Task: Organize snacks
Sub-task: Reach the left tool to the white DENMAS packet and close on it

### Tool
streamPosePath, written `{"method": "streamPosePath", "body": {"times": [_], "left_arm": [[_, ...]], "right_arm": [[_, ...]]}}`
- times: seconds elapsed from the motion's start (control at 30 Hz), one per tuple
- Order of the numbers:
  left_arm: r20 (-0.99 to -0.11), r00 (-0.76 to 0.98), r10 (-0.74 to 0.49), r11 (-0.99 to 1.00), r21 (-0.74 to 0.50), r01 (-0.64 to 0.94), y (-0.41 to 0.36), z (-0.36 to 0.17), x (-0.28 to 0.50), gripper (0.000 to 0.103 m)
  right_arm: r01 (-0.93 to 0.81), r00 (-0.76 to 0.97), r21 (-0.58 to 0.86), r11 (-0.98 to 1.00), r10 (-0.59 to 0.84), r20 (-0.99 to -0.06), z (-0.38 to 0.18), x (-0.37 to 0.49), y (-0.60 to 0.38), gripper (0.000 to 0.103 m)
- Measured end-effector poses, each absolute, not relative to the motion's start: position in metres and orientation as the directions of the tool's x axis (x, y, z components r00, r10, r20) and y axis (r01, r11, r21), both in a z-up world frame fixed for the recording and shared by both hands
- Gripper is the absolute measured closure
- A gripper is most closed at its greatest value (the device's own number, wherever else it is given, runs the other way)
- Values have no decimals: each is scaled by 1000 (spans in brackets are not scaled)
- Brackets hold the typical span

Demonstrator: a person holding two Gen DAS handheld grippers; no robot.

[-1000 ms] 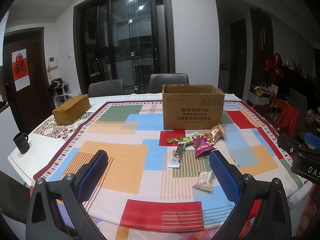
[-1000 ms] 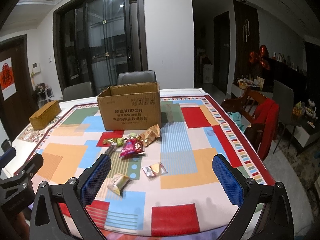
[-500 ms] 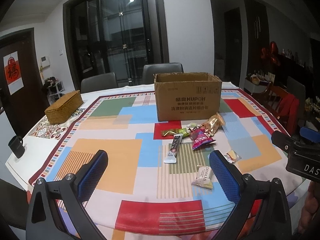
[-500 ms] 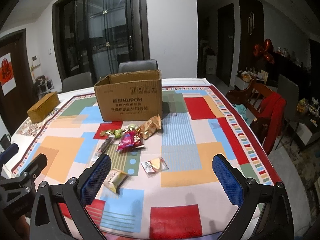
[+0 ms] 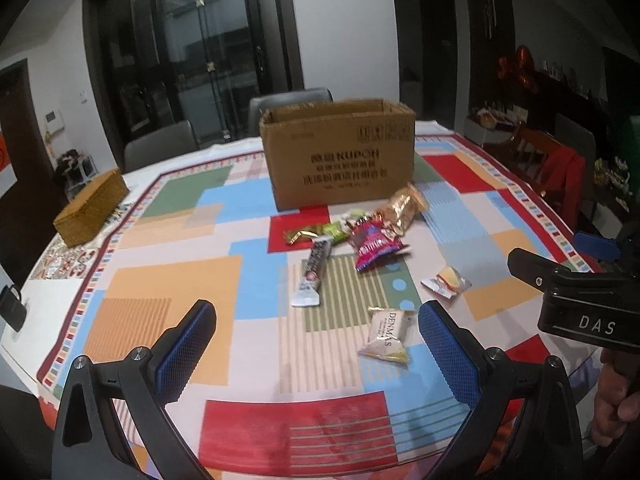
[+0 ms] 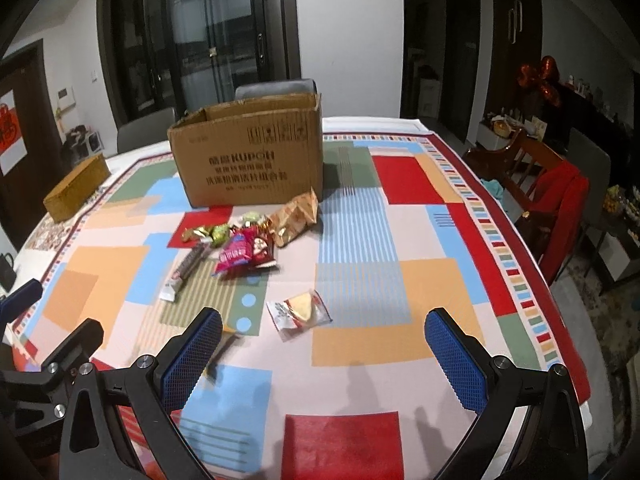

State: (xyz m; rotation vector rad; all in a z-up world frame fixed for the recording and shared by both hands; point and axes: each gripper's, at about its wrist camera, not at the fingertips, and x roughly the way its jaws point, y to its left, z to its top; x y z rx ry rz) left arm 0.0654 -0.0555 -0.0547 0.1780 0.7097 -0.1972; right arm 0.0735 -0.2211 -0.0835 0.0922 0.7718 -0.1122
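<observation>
An open cardboard box [image 5: 340, 152] [image 6: 248, 160] stands at the middle of the table. In front of it lie several snack packets: a gold bag [image 5: 406, 206] [image 6: 296, 216], a magenta bag [image 5: 374, 244] [image 6: 244, 254], green sweets [image 5: 316, 234], a long dark bar [image 5: 314, 272] [image 6: 186, 268], a clear wrapped wafer [image 5: 446, 282] [image 6: 298, 310] and a white DENMAS packet [image 5: 386, 338]. My left gripper [image 5: 316, 356] hovers open over the near edge, the white packet just inside its right finger. My right gripper [image 6: 324, 360] is open, the wafer just beyond it. Both hold nothing.
A patchwork tablecloth [image 5: 172, 288] covers the round table. A woven box [image 5: 92, 208] [image 6: 76, 188] sits at the far left, a black mug [image 5: 12, 308] at the left edge. Chairs [image 5: 290, 104] stand behind, a chair with red cloth [image 6: 560, 204] to the right.
Both grippers have moved forward and lower over the table, so the snacks and box appear nearer. The jaws stay wide open and no packet has moved.
</observation>
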Motion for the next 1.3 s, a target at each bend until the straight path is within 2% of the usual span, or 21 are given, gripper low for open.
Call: {"method": "streamPosePath", "body": {"times": [0.3, 0.63, 1.0, 1.23, 1.3], "left_arm": [[-740, 659, -134, 952, 88, 292, -74, -81, 88, 1], [-804, 580, -128, 939, 90, 332, -93, -112, 112, 8], [-847, 519, -114, 929, 94, 359, -102, -138, 131, 24], [-863, 488, -127, 917, 85, 390, -107, -150, 136, 42], [-866, 483, -130, 913, 86, 399, -109, -151, 135, 42]], "right_arm": [[92, 663, 23, 995, -44, -747, -106, 104, -225, 1], [55, 601, 3, 998, -31, -798, -132, 135, -225, 1], [-3, 549, -34, 999, -26, -835, -160, 160, -217, 1], [-31, 518, -47, 998, -24, -855, -175, 171, -211, 5], [-42, 513, -46, 998, -18, -858, -178, 173, -209, 6]]}}
